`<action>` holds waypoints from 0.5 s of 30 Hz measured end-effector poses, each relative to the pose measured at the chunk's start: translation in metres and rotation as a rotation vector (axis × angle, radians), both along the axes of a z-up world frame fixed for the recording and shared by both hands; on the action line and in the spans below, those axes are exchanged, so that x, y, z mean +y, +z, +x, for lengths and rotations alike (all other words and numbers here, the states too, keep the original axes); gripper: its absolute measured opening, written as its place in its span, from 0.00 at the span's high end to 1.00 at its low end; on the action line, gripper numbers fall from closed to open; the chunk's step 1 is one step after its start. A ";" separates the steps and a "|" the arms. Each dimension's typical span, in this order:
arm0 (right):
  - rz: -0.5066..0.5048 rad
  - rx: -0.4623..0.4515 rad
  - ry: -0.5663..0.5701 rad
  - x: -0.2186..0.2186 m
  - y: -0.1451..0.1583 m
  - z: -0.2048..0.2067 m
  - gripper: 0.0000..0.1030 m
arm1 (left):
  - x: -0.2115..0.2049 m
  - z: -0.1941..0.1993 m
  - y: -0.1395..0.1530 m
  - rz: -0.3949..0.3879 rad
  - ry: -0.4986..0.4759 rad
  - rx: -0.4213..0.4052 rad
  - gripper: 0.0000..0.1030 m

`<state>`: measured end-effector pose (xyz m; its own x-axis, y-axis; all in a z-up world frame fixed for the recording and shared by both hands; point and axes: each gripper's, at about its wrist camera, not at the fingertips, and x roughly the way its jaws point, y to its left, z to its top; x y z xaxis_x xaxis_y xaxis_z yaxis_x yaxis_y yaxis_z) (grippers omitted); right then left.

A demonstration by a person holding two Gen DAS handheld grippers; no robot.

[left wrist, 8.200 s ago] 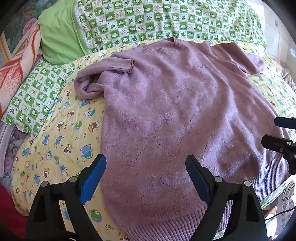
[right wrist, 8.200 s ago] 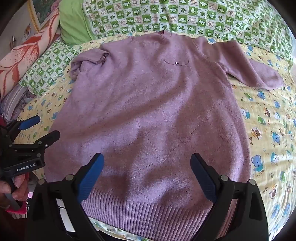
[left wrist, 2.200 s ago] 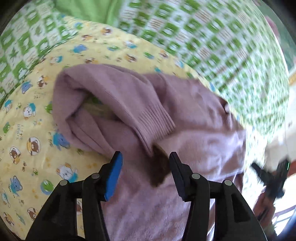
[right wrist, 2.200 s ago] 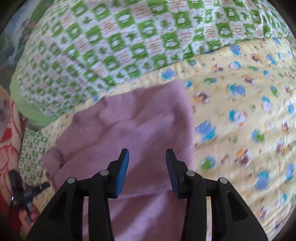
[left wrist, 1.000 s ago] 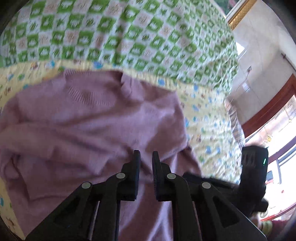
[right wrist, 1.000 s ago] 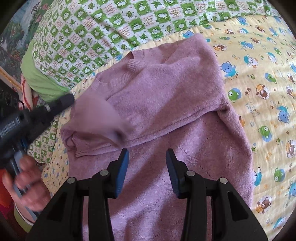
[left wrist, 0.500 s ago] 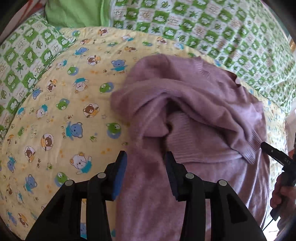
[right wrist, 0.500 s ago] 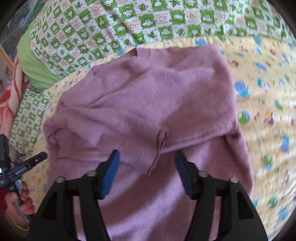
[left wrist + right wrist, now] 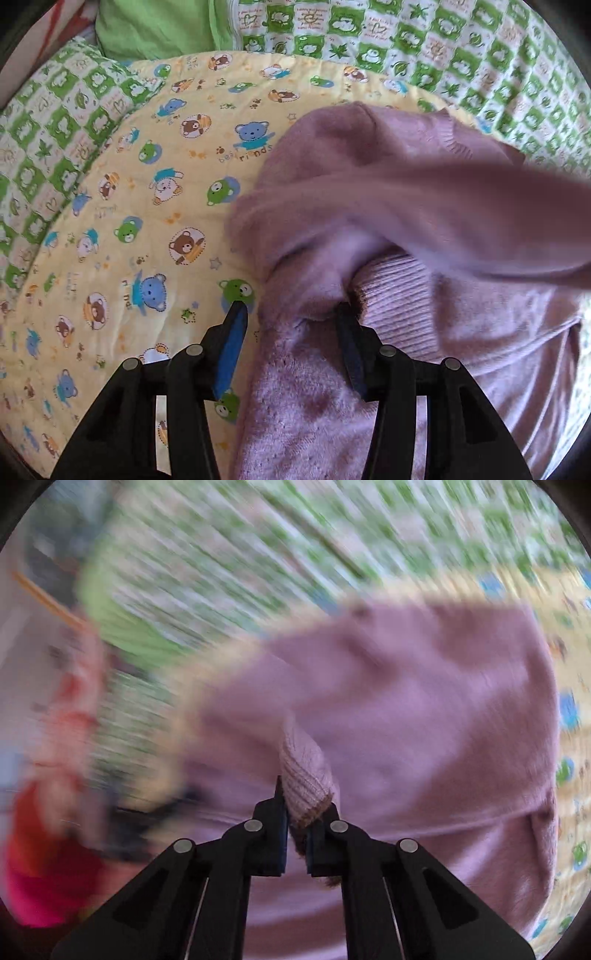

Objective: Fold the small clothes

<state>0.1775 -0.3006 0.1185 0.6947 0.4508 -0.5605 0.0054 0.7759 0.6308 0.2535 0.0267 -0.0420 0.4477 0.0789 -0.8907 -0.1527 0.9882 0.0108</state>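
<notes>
A purple knit sweater lies on the bed with both sleeves folded in over its body. My left gripper is open; its jaws straddle the sweater's left edge, near a ribbed cuff that lies on the body. In the right wrist view my right gripper is shut on the ribbed cuff of a sleeve and holds it above the sweater's body. That view is strongly blurred by motion.
The sweater lies on a yellow sheet with cartoon bears. A green-and-white checked quilt and a green pillow lie at the head. A checked pillow is at the left.
My right gripper has shut on the sleeve cuff and is moving fast with it. My left gripper has moved closer to the sweater's left edge, still open.
</notes>
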 end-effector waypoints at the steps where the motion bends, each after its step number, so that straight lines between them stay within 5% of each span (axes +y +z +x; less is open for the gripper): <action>1: 0.020 -0.099 0.020 -0.005 0.035 -0.011 0.93 | 0.000 0.001 0.000 0.006 0.017 -0.001 0.51; 3: -0.059 -0.251 0.012 -0.018 0.094 -0.034 0.93 | 0.004 0.004 0.000 0.000 0.071 -0.009 0.50; 6: -0.165 -0.200 -0.064 -0.047 0.100 -0.044 0.93 | 0.012 0.005 0.000 -0.049 0.144 -0.020 0.50; 13: -0.131 0.233 -0.272 -0.115 -0.048 -0.043 0.93 | 0.022 -0.002 0.004 -0.080 0.180 -0.035 0.50; 15: -0.116 0.296 -0.293 -0.121 -0.075 -0.048 0.93 | 0.025 -0.003 0.003 -0.089 0.190 -0.032 0.50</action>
